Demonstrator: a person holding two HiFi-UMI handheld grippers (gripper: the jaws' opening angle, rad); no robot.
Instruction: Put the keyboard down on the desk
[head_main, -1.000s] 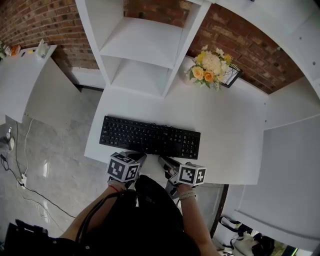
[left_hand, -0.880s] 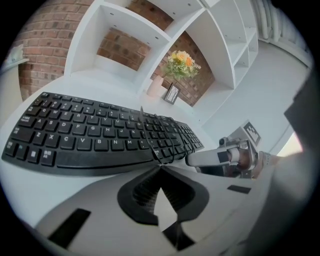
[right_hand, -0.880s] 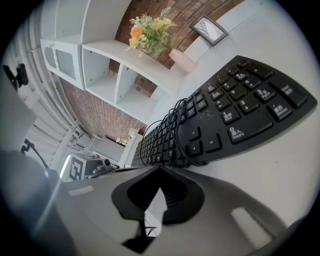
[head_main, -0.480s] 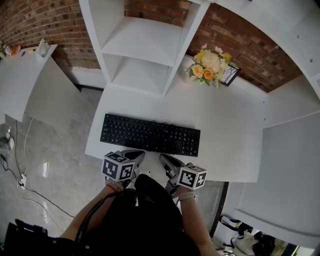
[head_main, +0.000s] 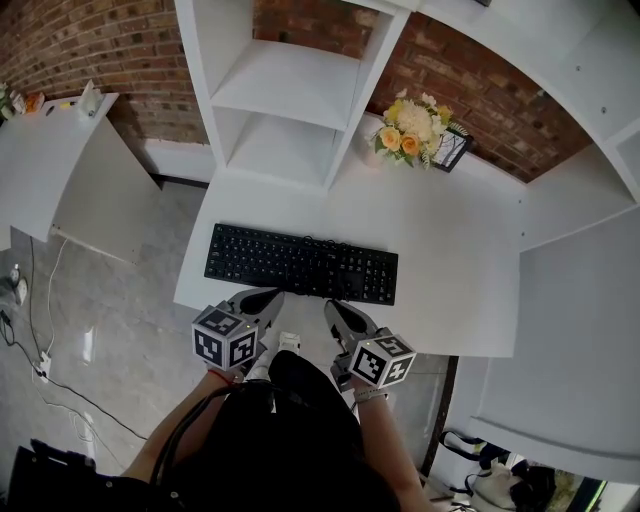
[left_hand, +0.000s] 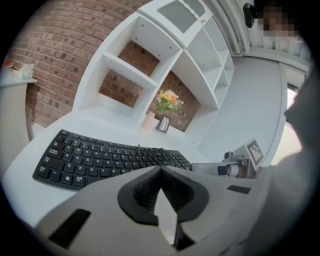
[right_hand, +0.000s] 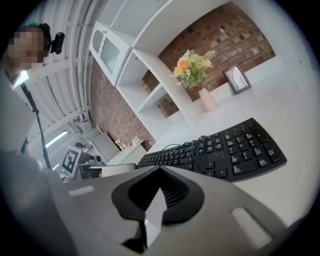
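A black keyboard lies flat on the white desk, near its front edge. Both grippers hang just in front of that edge, clear of the keyboard. My left gripper is shut and holds nothing; the keyboard lies beyond its tips. My right gripper is shut and empty too, with the keyboard ahead of it on the right. A thin black cable runs from the keyboard's back.
A vase of yellow and white flowers and a small picture frame stand at the desk's back. A white shelf unit rises behind the desk. A second white desk stands at the left. Cables lie on the floor.
Both grippers have drawn back from the keyboard toward the person and down off the desk's front edge. The keyboard has stayed where it lies.
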